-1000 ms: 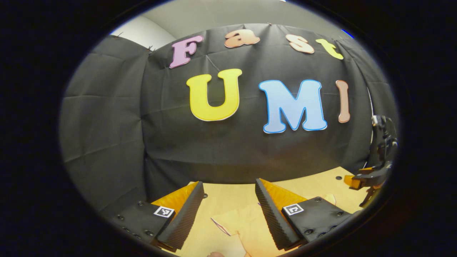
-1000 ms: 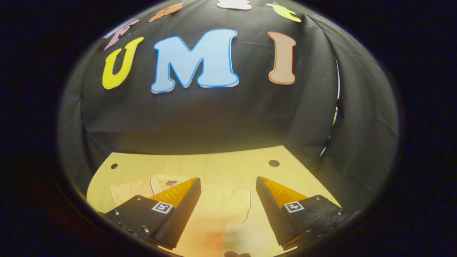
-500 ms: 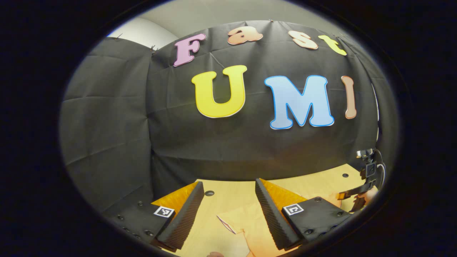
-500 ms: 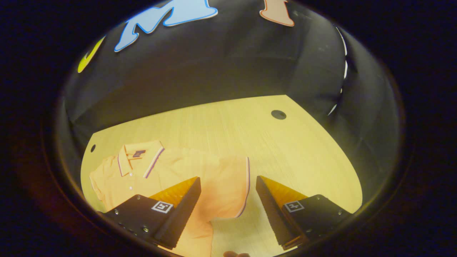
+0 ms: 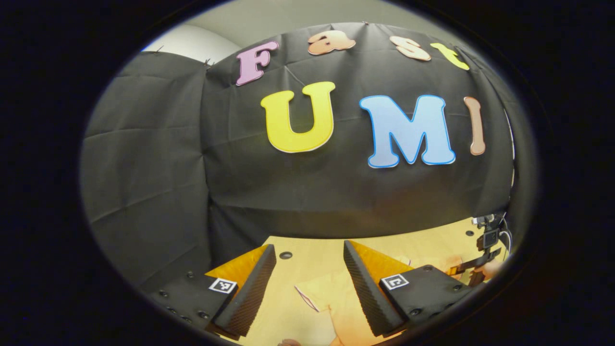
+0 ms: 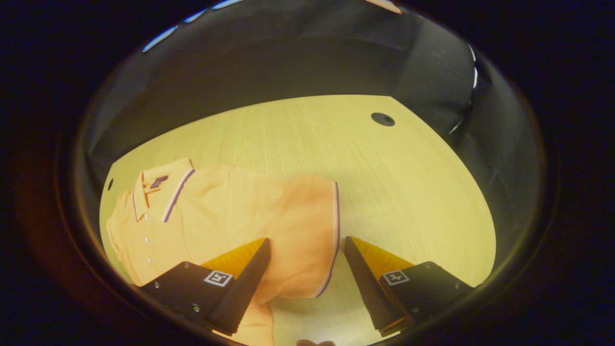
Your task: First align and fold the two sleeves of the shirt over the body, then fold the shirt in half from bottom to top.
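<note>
- Between my right gripper's fingers, which stand wide apart and hold nothing, I see the shirt's right sleeve; its striped cuff edge runs just inside the right-hand finger.
- From there the shirt stretches away to the left of the right gripper view, collar and button placket at the far left, so I judge its long axis lies across this gripper's line of sight.
- My left gripper is also open wide and empty; the other sleeve lies below and between its fingers, nearer the right-hand one.
- In the left gripper view I catch the other gripper low at the far right, over the table.
- I judge each gripper sits by its own sleeve; the right looks steeper over the cloth, and neither sleeve is folded yet.
- The wooden table is bare beyond the shirt, with a dark round hole near its far corner.
- Black cloth walls the booth behind.
</note>
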Demonstrator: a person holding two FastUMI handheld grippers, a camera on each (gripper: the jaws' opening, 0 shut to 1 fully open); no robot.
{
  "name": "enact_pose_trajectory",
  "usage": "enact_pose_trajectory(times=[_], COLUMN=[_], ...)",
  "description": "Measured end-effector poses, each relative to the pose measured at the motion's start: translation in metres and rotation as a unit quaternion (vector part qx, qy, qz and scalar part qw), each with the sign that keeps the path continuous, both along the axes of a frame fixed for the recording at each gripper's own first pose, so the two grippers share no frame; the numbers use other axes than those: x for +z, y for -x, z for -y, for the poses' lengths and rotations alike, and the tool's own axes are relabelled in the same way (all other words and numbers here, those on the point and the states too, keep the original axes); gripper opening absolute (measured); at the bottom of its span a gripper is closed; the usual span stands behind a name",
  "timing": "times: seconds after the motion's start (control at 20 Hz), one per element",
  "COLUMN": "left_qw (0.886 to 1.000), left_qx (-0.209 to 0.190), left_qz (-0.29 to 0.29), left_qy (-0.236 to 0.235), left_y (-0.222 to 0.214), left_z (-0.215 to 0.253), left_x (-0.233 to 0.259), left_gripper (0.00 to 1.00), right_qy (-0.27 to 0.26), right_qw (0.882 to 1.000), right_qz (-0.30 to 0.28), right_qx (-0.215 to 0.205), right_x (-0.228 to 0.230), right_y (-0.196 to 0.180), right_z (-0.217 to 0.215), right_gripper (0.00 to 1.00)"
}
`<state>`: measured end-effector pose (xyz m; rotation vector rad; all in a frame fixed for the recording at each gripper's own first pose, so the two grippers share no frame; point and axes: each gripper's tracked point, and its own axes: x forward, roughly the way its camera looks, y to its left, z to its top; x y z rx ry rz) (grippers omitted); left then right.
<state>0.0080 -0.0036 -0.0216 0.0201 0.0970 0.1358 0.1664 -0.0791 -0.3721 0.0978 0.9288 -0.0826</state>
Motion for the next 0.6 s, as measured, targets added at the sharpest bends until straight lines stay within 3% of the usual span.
enact_pose_trajectory(times=[0.25,0.35,0.5,0.55,0.6], left_qw=[1.000,1.000,1.000,1.000,1.000], left_qx=[0.002,0.003,0.001,0.000,0.001], left_qz=[-0.001,-0.003,-0.006,-0.007,-0.008], left_qy=[0.004,0.004,0.004,0.005,0.006], left_y=[0.0009,-0.0013,-0.0020,-0.0022,-0.0019], left_z=[0.0029,0.0054,0.0060,0.0067,0.0068], left_x=[-0.0024,-0.0012,-0.0037,-0.0047,-0.0057], left_gripper=[0.96,0.96,0.94,0.94,0.94], right_qy=[0.000,-0.005,-0.019,-0.027,-0.031], right_qw=[1.000,1.000,1.000,1.000,1.000], right_qz=[0.006,0.006,0.001,0.002,-0.001], right_qx=[0.010,0.011,0.011,0.016,0.006], right_x=[-0.0006,0.0017,0.0019,-0.0015,0.0056], right_y=[-0.0015,-0.0024,-0.0033,-0.0060,-0.0019], right_z=[-0.0014,-0.0008,-0.0028,-0.0039,-0.0034], right_gripper=[0.96,0.82,0.35,0.35,0.04])
